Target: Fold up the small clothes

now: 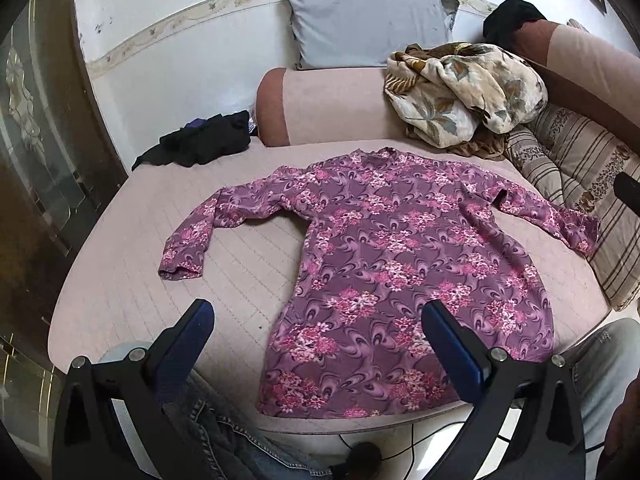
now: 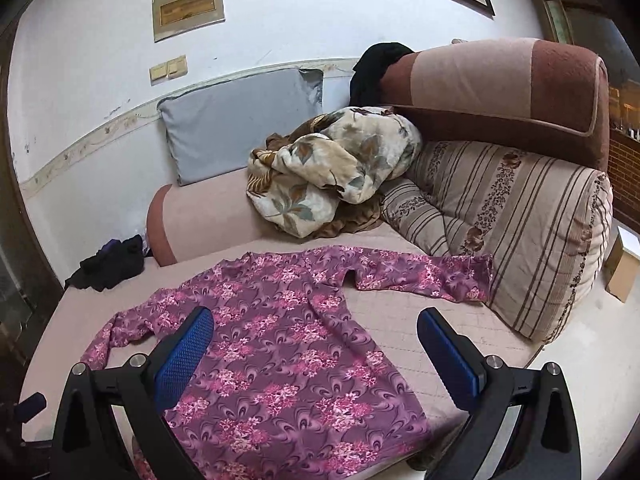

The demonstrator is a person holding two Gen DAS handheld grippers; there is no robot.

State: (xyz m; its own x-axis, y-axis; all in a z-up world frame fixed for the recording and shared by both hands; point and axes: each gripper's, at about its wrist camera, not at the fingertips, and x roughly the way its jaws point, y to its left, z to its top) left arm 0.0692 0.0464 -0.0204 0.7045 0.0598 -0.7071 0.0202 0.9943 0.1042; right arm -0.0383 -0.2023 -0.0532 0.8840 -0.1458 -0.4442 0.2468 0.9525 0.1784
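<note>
L tool (image 1: 318, 322): jaws spread wide, nothing between them, above near edge of sofa seat (image 1: 120, 280); blue pads (image 1: 202, 320).
R tool (image 2: 316, 330): also spread wide, empty, above lower part of the top.
Person: jeans leg (image 1: 224, 432) below L tool, at seat's near edge.
Task item: purple floral top (image 1: 392, 248), long-sleeved, lying flat on seat, hem toward camera, neck toward back.
Sleeves: L-view left sleeve (image 1: 192, 240) bent down onto seat; other sleeve (image 2: 432, 276) stretched out w/ cuff touching striped cushion (image 2: 520, 240).
Mid-left: dark clothes pile (image 1: 200, 144) on seat's far left corner, well apart from top.
Behind top: pink bolster (image 1: 320, 104); crumpled leaf-print blanket (image 2: 328, 176) on it, beside striped cushion.
Far: grey pillow (image 1: 368, 24) vs. wall; brown/pink backrest (image 2: 500, 84) w/ black cloth (image 2: 376, 68) draped on its end.
</note>
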